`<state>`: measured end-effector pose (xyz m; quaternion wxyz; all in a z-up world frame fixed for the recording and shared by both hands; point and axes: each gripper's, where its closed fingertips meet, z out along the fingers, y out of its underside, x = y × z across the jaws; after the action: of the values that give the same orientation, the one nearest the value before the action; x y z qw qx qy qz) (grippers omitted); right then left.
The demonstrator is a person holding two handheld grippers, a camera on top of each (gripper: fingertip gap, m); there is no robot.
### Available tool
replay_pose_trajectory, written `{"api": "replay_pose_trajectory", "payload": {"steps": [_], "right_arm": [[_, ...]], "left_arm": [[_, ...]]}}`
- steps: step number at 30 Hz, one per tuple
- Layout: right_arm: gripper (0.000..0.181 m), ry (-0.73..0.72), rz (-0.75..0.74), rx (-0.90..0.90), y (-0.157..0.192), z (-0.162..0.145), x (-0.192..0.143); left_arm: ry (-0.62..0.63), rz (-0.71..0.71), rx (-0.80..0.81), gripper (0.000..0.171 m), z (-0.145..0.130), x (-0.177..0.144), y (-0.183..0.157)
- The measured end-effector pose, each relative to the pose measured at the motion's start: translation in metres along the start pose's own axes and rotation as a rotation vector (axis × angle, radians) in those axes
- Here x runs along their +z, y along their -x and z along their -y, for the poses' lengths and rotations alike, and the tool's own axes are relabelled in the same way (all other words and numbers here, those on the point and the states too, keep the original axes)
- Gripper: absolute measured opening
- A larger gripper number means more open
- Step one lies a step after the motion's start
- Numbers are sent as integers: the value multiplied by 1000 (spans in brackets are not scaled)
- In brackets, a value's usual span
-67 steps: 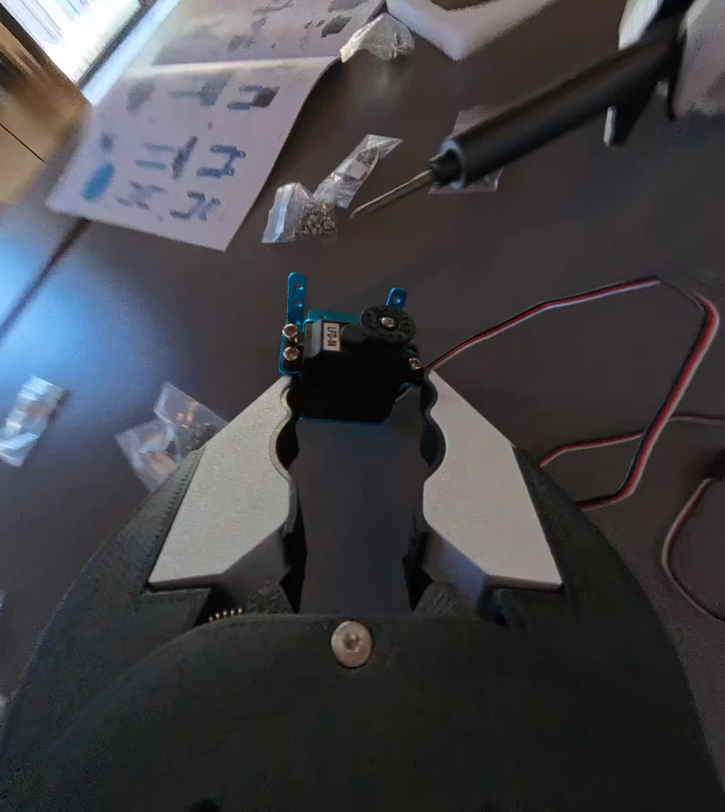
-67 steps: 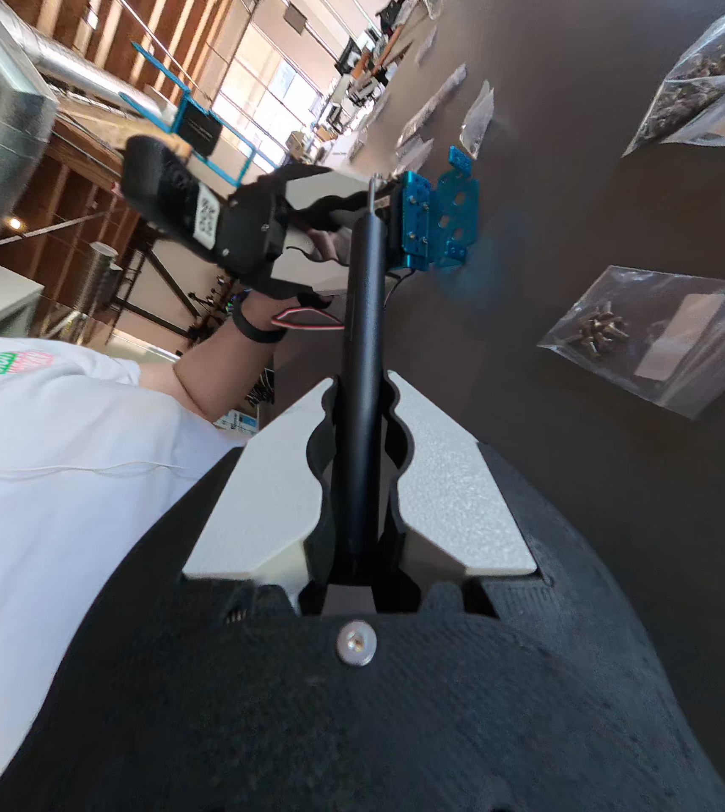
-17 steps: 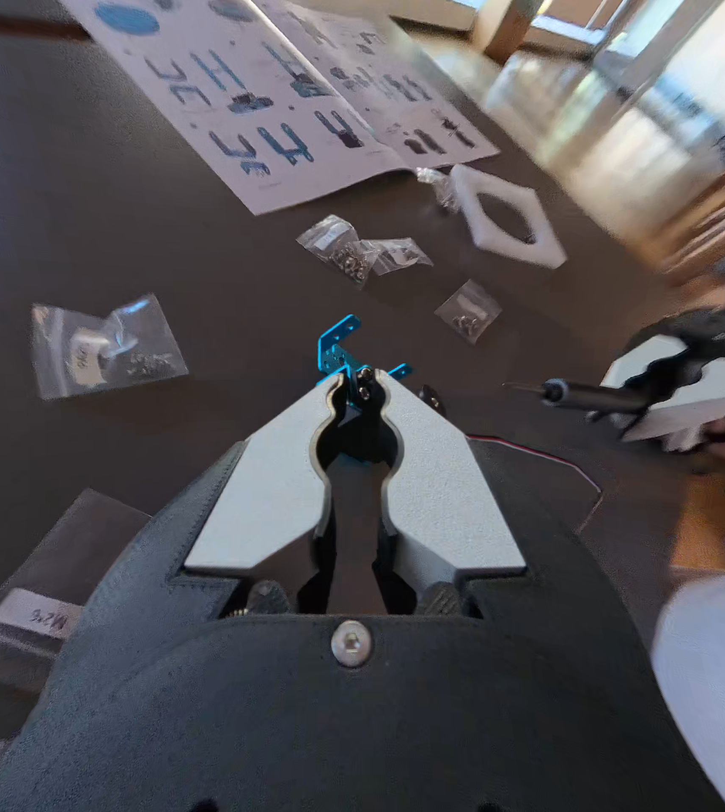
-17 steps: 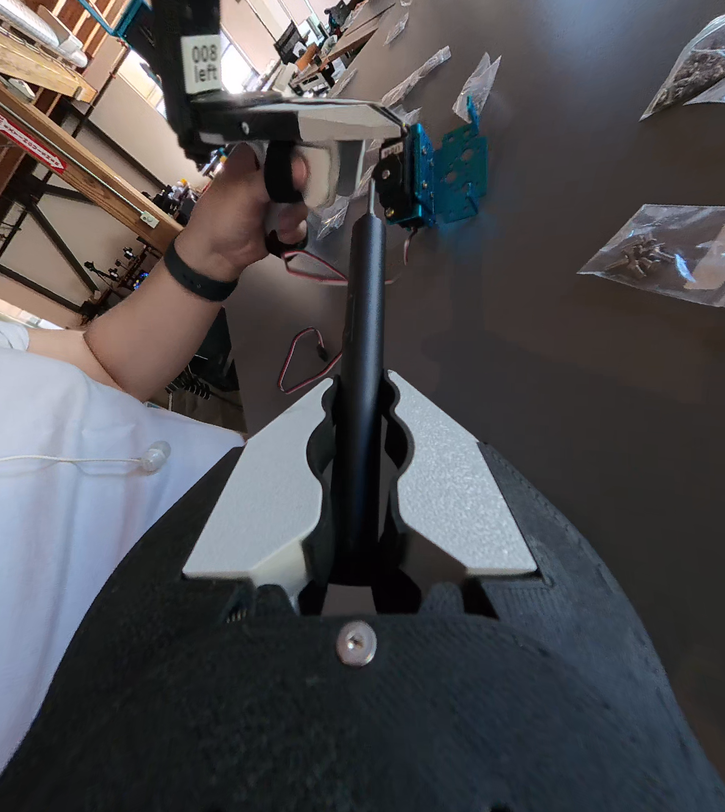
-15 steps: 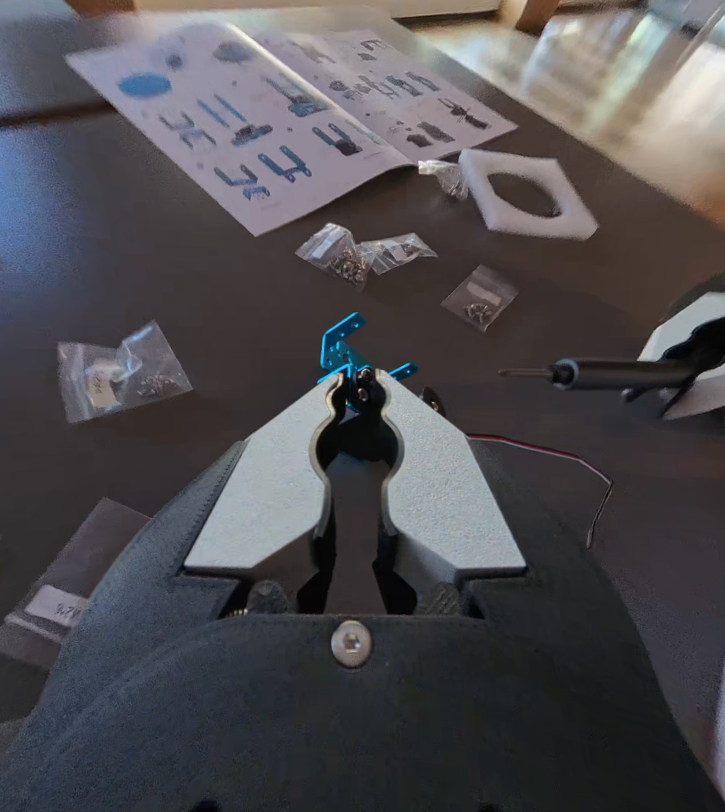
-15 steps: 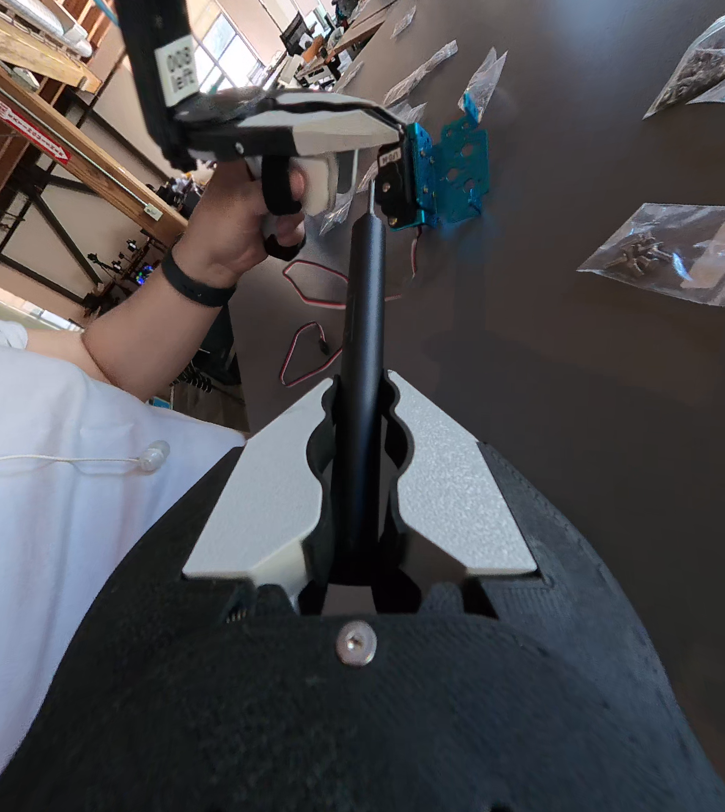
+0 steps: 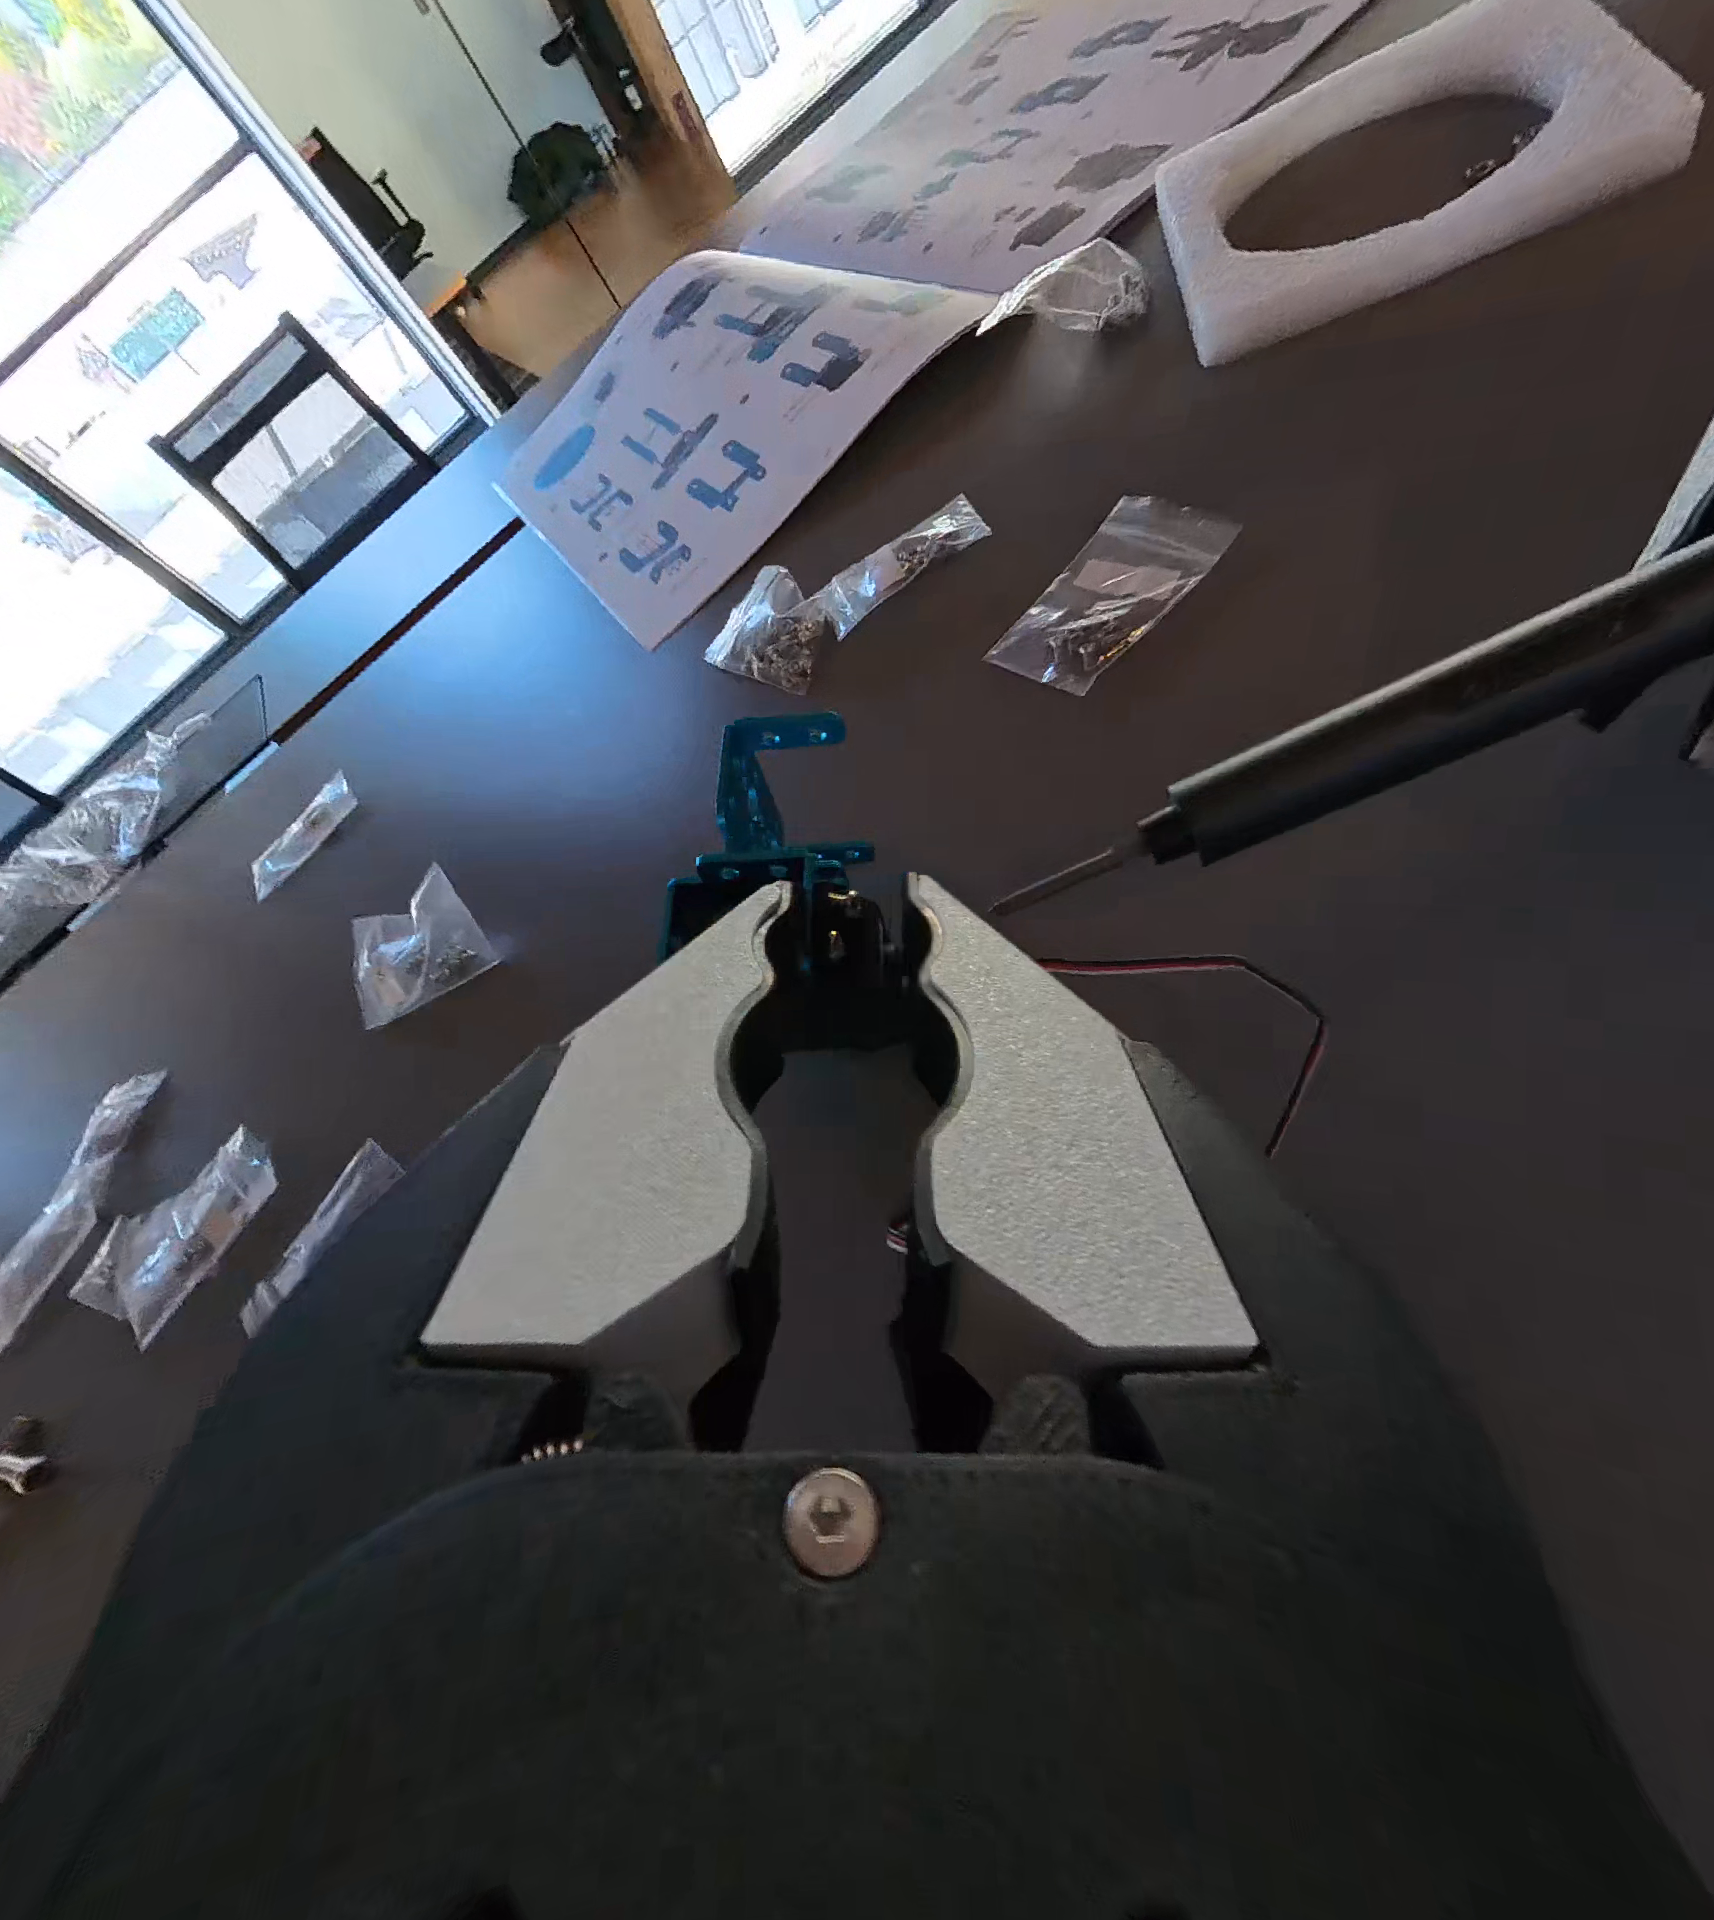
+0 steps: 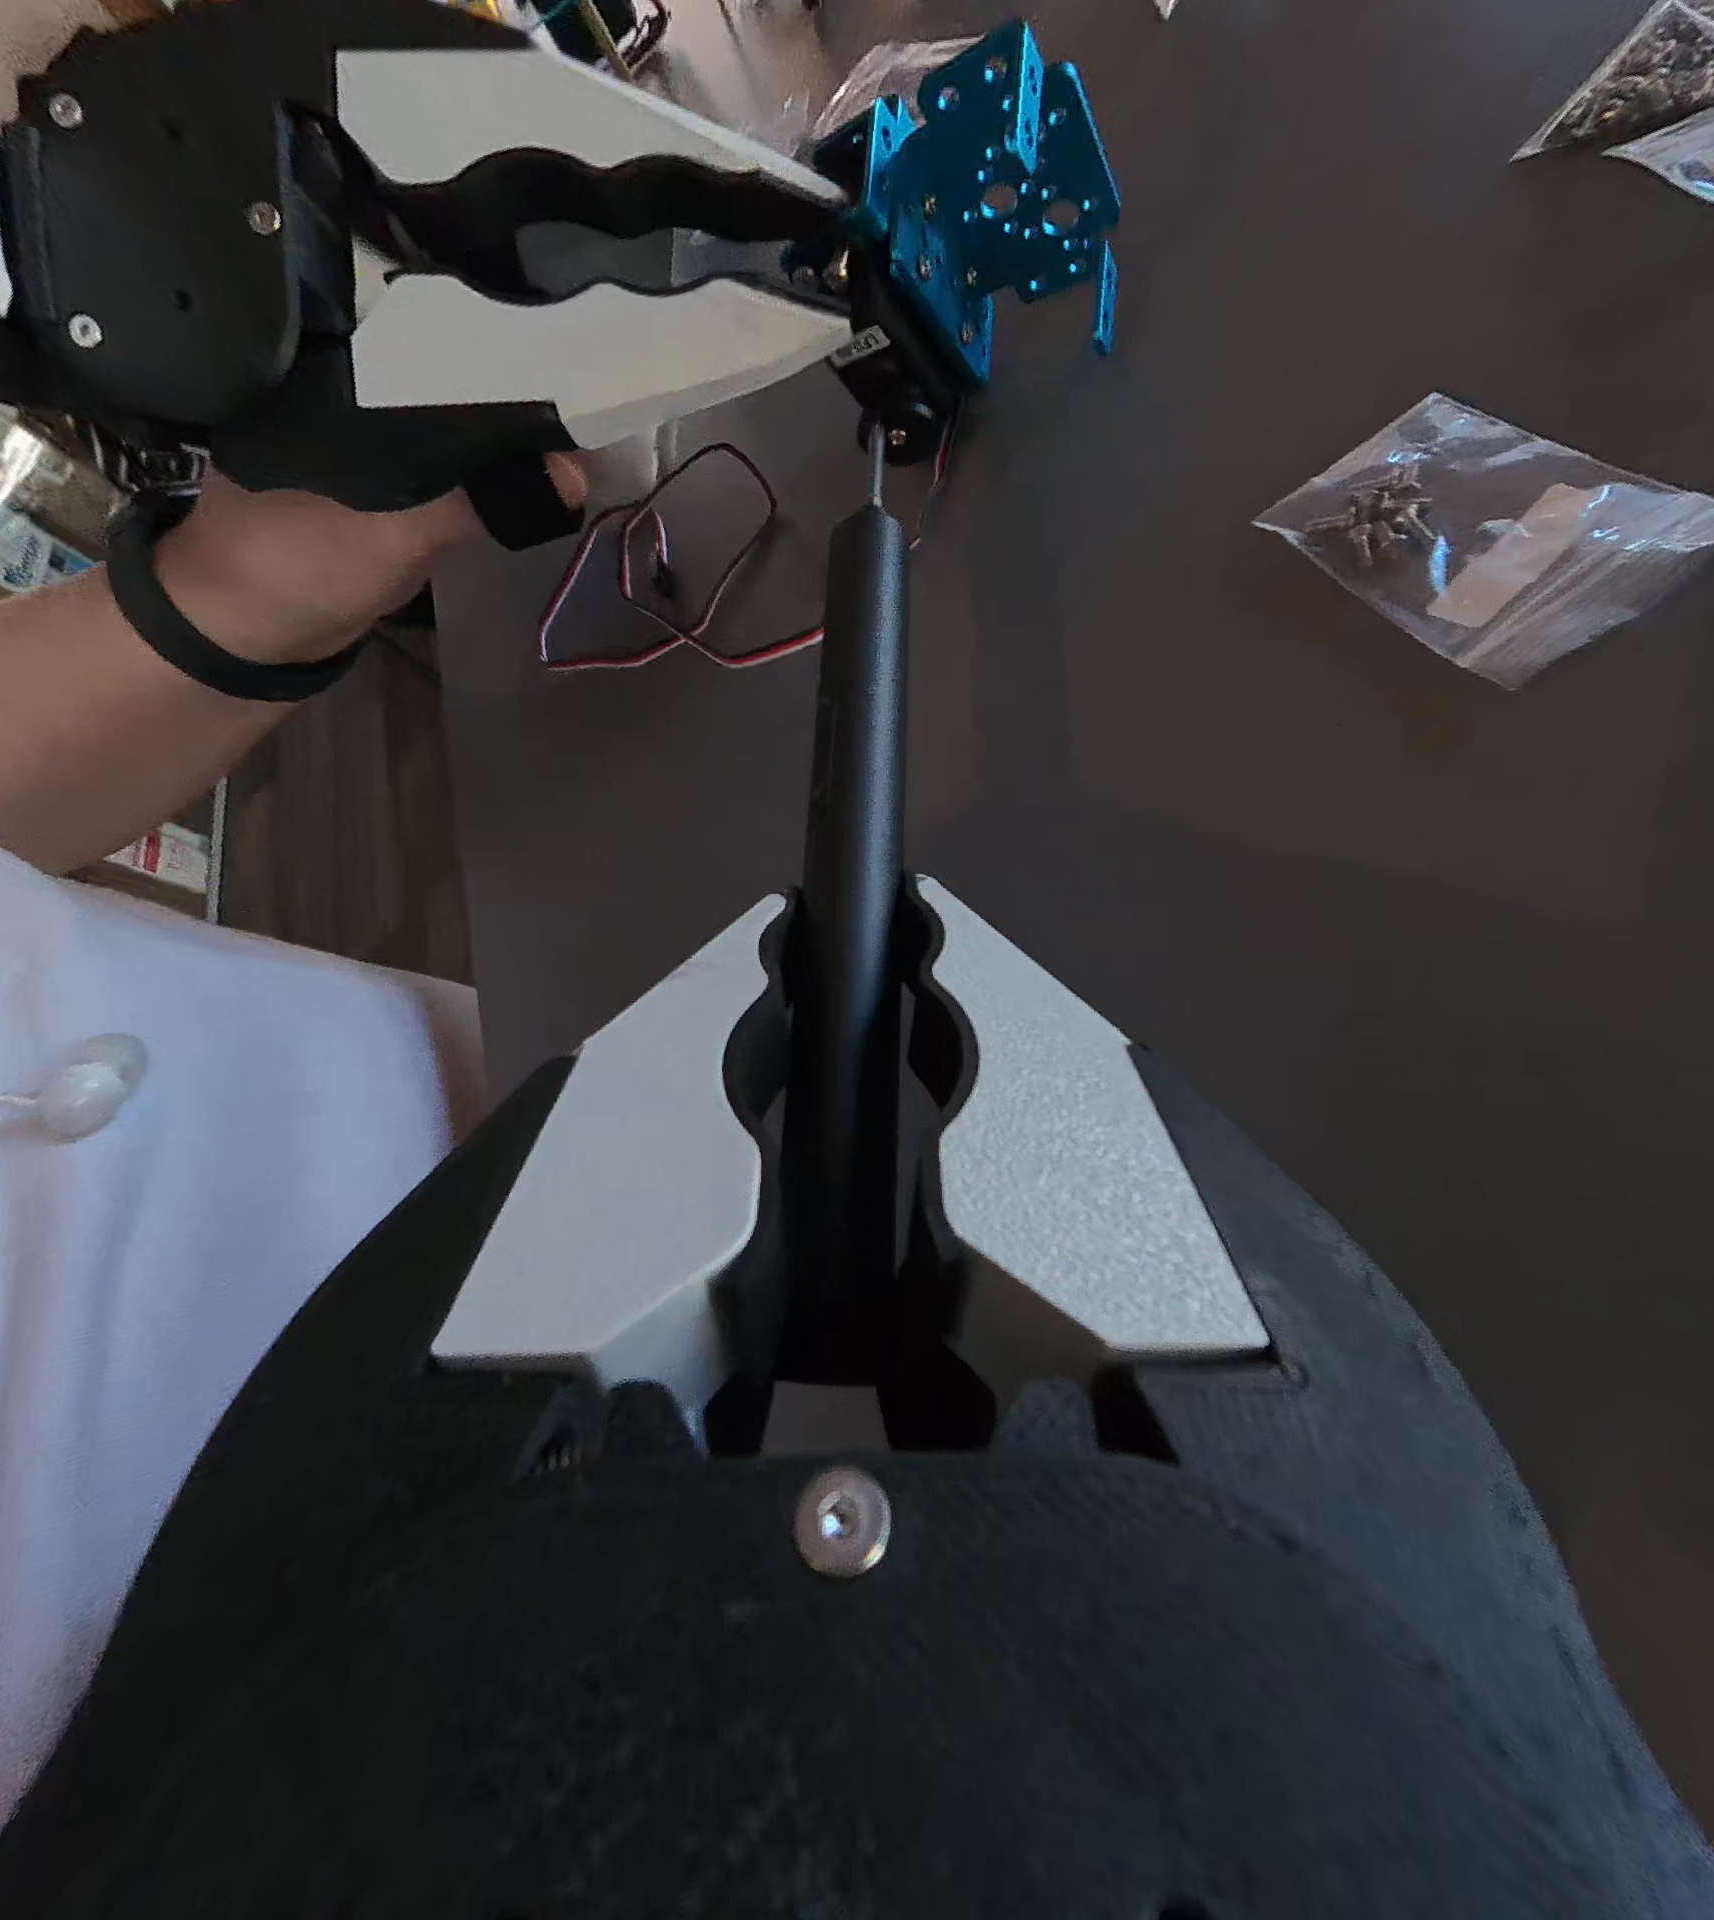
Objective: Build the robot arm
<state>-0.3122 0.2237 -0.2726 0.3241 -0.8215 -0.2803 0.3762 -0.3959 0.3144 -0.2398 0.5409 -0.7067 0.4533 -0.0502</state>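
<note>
The left gripper [image 7: 840,902] has its jaws closed on a small black servo [image 7: 848,961] that is bolted into a blue metal bracket [image 7: 751,805]; the assembly is held up off the dark desk [image 7: 1455,1039]. In the right wrist view the same left gripper [image 8: 822,260] reaches in from the upper left, with the blue bracket [image 8: 988,208] sticking out past its tips and the servo [image 8: 900,353] below it. A red, white and black wire [image 8: 666,613] trails from the servo and loops on the desk [image 8: 1352,935].

The right gripper [image 8: 848,894] has its jaws clamped around the black handle of a slim screwdriver [image 8: 858,727], which points forward along the fingers. Its thin metal tip meets the round black horn on the underside of the servo. From the left wrist view the screwdriver [image 7: 1404,727] comes in from the right, its tip just beside the left gripper's right finger.

Lying around on the desk are several clear bags of small hardware [image 7: 1107,597], an open instruction sheet [image 7: 728,436] and a white foam frame [image 7: 1435,177]. One bag of screws [image 8: 1497,551] sits to the right of the screwdriver, well apart from it. A person's white sleeve [image 8: 105,1195] fills the left edge of the right wrist view
</note>
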Motion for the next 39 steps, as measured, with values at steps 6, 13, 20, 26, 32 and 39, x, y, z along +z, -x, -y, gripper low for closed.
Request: {"api": "replay_pose_trajectory", "payload": {"steps": [6, 13, 20, 26, 32, 39], "right_arm": [[17, 17, 22, -32, -2, 0, -1], [17, 12, 8, -48, -6, 3, -1], [17, 25, 11, -37, -13, 4, -3], [17, 6, 12, -34, -15, 6, -4], [17, -13, 6, -43, -15, 5, -11], [17, -41, 8, -36, -18, 6, -18]], "left_arm": [[37, 41, -61, 29, -4, 6, 15], [22, 1, -175, 28, -6, 4, 21], [-40, -61, -237, 30, 3, 3, 27], [-63, -67, -250, 38, 9, -8, 39], [-137, -64, -397, 56, -3, -42, 56], [-130, -260, -475, 74, -29, -41, 62]]}}
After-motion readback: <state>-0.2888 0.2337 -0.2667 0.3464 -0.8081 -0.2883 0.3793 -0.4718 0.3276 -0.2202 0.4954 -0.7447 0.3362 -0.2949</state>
